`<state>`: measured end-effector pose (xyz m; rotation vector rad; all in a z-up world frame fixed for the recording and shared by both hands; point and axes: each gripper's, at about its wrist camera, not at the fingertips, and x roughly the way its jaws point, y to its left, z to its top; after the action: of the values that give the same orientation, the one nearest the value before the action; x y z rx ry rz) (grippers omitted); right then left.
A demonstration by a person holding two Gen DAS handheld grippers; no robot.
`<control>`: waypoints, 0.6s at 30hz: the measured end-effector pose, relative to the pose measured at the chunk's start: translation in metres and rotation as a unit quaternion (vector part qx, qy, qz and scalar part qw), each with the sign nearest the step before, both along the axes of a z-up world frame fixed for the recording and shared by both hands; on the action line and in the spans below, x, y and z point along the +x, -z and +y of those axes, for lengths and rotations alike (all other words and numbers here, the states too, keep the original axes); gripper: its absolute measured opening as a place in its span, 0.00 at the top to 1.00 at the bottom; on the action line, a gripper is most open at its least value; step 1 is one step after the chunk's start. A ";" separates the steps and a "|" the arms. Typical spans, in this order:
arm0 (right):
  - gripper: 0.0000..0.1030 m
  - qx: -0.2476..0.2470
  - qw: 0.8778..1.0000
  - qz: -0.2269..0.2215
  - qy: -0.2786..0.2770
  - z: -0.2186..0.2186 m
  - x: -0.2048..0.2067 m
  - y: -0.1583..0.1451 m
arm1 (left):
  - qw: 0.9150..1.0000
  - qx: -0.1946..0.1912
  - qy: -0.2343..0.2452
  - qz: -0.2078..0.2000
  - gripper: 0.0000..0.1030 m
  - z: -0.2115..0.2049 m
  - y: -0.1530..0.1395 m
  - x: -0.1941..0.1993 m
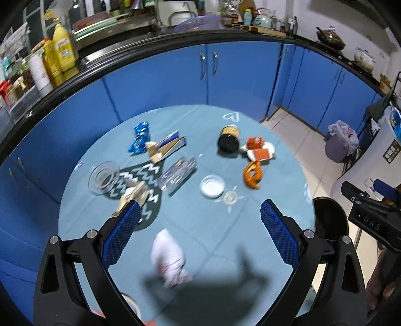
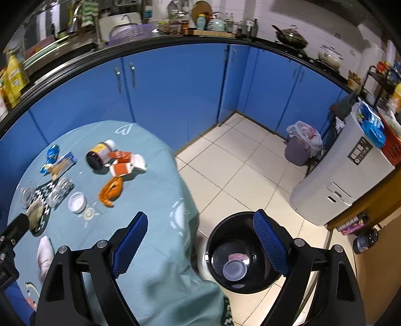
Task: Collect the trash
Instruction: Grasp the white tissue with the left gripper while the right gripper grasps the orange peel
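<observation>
I am working in a home kitchen. Blue cabinets (image 2: pixel 175 82) run under a dark countertop (image 1: pixel 225 33) crowded with yellow oil bottles (image 1: pixel 62 49), a sink faucet (image 2: pixel 75 15), a kettle (image 2: pixel 216 23) and a lidded wok (image 2: pixel 292 37). A round table (image 1: pixel 225 225) with a teal cloth stands on pale floor tiles (image 2: pixel 238 163).

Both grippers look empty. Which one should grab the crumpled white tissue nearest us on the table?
Probably left. The left gripper stands open almost directly over the crumpled white tissue. The right gripper, also open, hangs over the table's edge by the black bin, with the tissue off to its left.
</observation>
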<state>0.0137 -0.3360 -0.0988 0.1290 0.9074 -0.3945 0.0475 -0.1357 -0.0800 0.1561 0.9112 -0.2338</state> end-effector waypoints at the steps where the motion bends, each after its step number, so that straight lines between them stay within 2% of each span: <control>1: 0.18 0.001 1.000 0.002 -0.008 0.006 0.001 0.002 | 1.000 0.002 -0.002 0.002 0.07 0.003 0.002 -0.002; 8: 0.18 0.034 0.998 0.009 -0.061 0.034 0.006 0.015 | 1.000 0.007 -0.012 0.025 0.07 0.030 0.025 -0.016; 18: 0.18 0.036 0.994 0.018 -0.102 0.060 0.022 0.027 | 0.997 0.023 -0.025 0.073 0.08 0.051 0.063 -0.013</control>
<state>0.0359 -0.2760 -0.1260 0.0941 0.9612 -0.1745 0.0347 -0.0846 -0.1426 0.1609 1.0649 -0.1792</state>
